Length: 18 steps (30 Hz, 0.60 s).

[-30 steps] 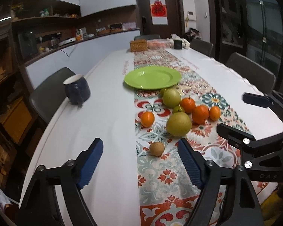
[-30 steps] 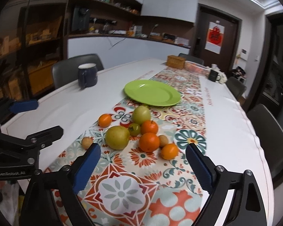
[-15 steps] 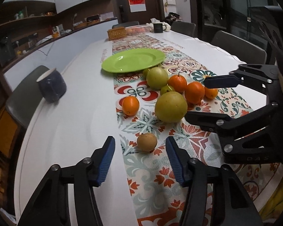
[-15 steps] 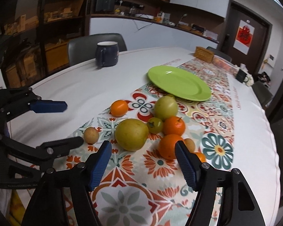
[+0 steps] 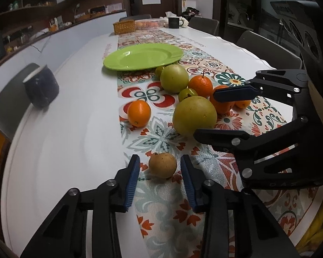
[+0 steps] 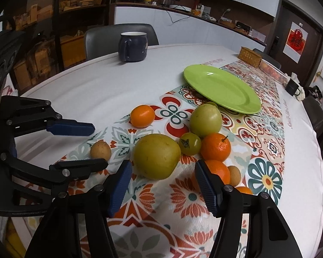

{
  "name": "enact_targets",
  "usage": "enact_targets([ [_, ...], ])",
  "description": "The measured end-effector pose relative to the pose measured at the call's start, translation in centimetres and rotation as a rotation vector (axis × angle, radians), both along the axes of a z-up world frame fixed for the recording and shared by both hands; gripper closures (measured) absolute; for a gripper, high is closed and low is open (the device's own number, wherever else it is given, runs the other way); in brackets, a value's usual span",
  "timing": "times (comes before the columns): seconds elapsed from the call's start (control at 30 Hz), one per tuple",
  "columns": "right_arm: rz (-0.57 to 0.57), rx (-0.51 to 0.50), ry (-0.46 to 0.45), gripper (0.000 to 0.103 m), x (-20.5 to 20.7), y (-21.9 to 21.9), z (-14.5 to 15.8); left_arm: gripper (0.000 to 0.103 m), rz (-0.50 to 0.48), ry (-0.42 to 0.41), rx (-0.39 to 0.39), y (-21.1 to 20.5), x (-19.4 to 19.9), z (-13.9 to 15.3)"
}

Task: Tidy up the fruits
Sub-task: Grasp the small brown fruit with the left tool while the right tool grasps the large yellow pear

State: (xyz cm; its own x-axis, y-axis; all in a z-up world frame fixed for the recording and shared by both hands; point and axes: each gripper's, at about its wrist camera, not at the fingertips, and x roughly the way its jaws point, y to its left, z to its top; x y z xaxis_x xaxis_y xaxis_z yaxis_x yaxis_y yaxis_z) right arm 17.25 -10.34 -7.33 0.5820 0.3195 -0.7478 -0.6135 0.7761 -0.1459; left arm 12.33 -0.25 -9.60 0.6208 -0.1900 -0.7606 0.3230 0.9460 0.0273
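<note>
Several fruits lie on the patterned runner in front of a bare green plate. A small brown fruit rests on the runner between the blue pads of my left gripper. The jaws are closing, and a thin gap shows on each side of the fruit. My right gripper is also closing. Its pads flank the near side of a large yellow-green fruit without touching it. Behind that fruit sit a small green fruit, oranges and a green apple.
A dark blue mug stands on the white tablecloth to the left of the runner. A lone orange lies left of the cluster. A wicker basket and a black mug stand at the far end. Grey chairs line both sides.
Both grippers have come down and forward toward the fruits, and their jaws have narrowed. The left now straddles the small brown fruit, and the right has reached the large yellow-green one.
</note>
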Motion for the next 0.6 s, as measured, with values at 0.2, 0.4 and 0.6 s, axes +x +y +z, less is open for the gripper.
enact_targets([
  [0.2,0.023,-0.008,0.023,0.045,0.7,0.7,-0.4,0.074,0.01,0.026,-0.031,0.5,0.5,-0.2],
  [0.4,0.029,-0.005,0.044,0.048,1.3,1.2,-0.8,0.074,0.045,0.037,-0.057,1.3,0.8,0.0],
  [0.6,0.006,0.016,0.066,0.05,1.6,1.4,-1.0,0.074,0.089,0.039,-0.081,2.1,1.2,0.4],
])
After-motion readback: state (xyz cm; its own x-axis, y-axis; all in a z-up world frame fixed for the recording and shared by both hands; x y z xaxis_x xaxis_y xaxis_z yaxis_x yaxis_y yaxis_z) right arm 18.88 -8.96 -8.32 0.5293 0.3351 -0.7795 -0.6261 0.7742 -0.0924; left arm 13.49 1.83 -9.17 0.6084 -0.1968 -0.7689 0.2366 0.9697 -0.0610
